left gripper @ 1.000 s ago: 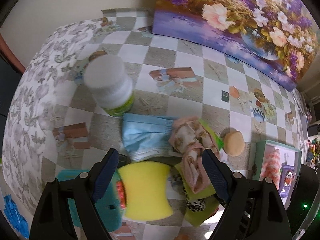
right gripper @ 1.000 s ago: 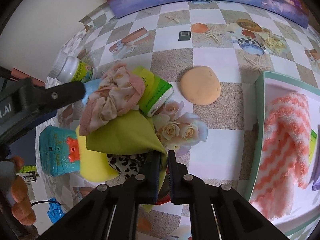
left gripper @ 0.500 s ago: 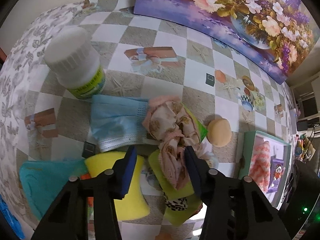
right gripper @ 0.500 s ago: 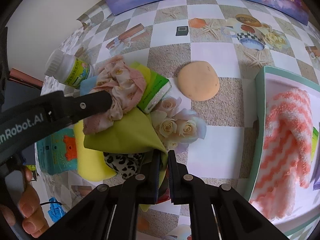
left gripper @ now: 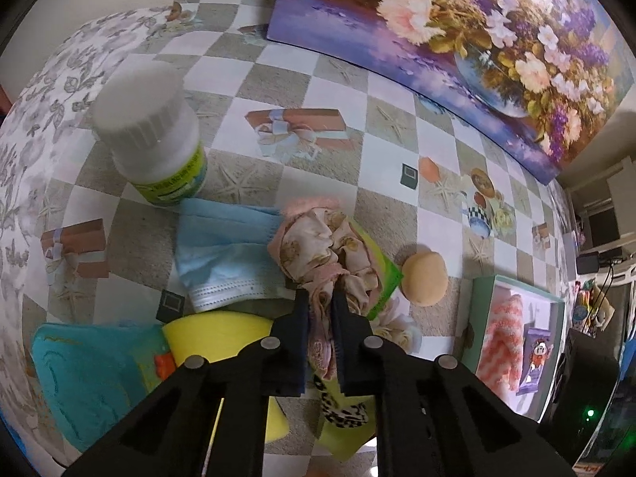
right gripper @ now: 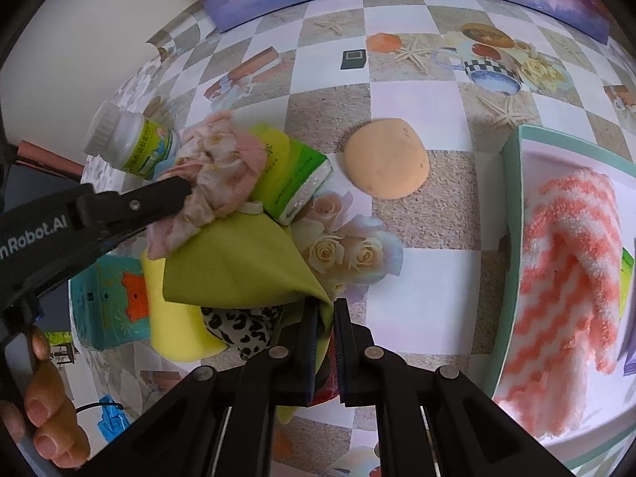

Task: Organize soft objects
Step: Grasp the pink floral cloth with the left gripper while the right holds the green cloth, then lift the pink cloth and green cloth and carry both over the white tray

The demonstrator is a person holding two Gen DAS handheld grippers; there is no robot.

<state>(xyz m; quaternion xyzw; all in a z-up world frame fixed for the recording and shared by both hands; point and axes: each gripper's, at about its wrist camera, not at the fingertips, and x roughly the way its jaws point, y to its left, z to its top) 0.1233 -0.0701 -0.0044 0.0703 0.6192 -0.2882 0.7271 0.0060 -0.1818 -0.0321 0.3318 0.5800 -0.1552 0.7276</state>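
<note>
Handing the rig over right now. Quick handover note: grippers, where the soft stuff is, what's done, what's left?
Left gripper: jaws have just been closing, now shut on the pink floral scrunchie atop the pile.
Right gripper: shut on a corner of the green cloth.
Pile: blue face mask, yellow sponge, leopard-print piece, tissue pack. Orange puff lies apart.
Done: striped fuzzy sock is in the teal box.
Left: probably move the scrunchie, cloth and other soft items over. The white bottle looks hard; likely stays.
</note>
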